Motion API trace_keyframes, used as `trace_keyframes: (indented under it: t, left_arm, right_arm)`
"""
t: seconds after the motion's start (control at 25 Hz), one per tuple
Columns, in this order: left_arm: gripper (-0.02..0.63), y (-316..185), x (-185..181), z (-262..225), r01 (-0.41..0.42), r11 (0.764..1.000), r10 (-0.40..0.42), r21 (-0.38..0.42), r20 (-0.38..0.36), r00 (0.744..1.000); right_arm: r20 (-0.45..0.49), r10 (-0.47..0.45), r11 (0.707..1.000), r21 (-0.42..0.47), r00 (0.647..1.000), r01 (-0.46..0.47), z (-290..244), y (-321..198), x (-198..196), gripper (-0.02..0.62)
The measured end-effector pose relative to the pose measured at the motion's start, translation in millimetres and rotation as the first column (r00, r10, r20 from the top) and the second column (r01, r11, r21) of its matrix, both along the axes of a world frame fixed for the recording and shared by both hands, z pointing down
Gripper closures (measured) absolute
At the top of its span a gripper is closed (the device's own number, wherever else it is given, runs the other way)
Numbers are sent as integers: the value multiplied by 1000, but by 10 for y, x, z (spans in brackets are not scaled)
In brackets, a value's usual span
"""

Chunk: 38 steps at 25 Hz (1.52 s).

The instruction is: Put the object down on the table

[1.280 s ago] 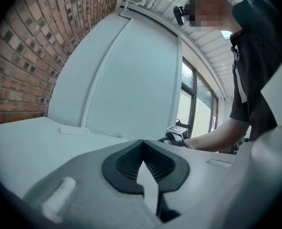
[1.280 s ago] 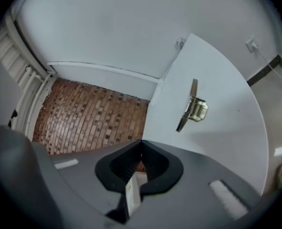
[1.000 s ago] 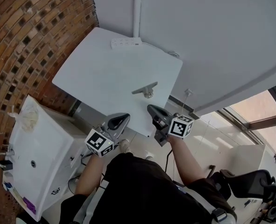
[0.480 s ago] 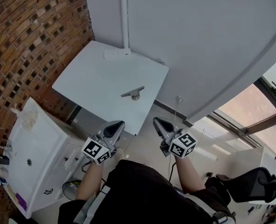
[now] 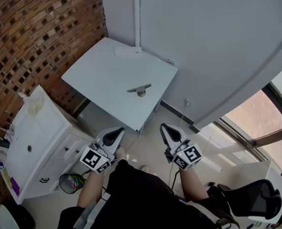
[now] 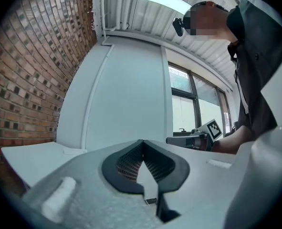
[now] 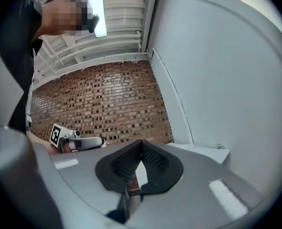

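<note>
- Person is holding both grippers low, close to the body, well apart from the table.
- Left gripper [image 5: 115, 132]: jaws are meeting at the tips, nothing btwn them.
- Right gripper [image 5: 168, 129]: jaws are also pressing together, empty.
- Each gripper's cube is showing black-and-white square markers; patterns only, no words.
- White table [image 5: 98, 78] is standing beyond; the small grey object [image 5: 139, 88] is lying on it near the right edge, touching neither gripper.
- Object is looking like a flat bar on a round foot: prob. metal, stiff, fairly light, maybe slippery; too small to be sure. Best hold: across the bar's narrow width, approx. mid-length.
- White power strip [image 5: 128, 50] is sitting at the table's far edge, by the wall; no brand legible.
</note>
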State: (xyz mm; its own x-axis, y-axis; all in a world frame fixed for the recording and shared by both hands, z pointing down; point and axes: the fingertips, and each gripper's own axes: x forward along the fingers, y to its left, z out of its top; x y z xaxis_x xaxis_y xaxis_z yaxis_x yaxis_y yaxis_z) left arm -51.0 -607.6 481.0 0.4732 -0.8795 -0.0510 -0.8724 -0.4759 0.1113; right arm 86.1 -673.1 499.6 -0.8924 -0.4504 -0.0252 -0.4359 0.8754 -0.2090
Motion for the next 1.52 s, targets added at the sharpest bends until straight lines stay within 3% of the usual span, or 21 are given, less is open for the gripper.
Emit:
trace_keyframes:
  t: [0.16, 0.36, 0.64, 0.96, 1.52]
  left_arm:
    - [609, 98, -6, -5, 12, 1000, -12, 2, -1, 1000]
    - [609, 5, -5, -73, -46, 999, 46, 15, 16, 999]
    - [609, 109, -114, -203, -97, 995, 97, 40, -13, 995]
    - [609, 27, -409, -274, -85, 994, 88, 70, -32, 996]
    - [609, 44, -549, -186, -112, 992, 114, 55, -44, 992]
  right_arm:
    - [14, 0, 999, 45, 1000, -1, -108, 140, 22, 589]
    - [-53, 61, 996, 64, 997, -57, -123, 89, 75, 589]
    - [-27, 146, 985, 93, 989, -143, -299, 227, 20, 589]
    - [18, 150, 986, 70, 989, -150, -356, 251, -224, 590]
    - [-5, 185, 980, 81, 983, -184, -333, 261, -365, 590]
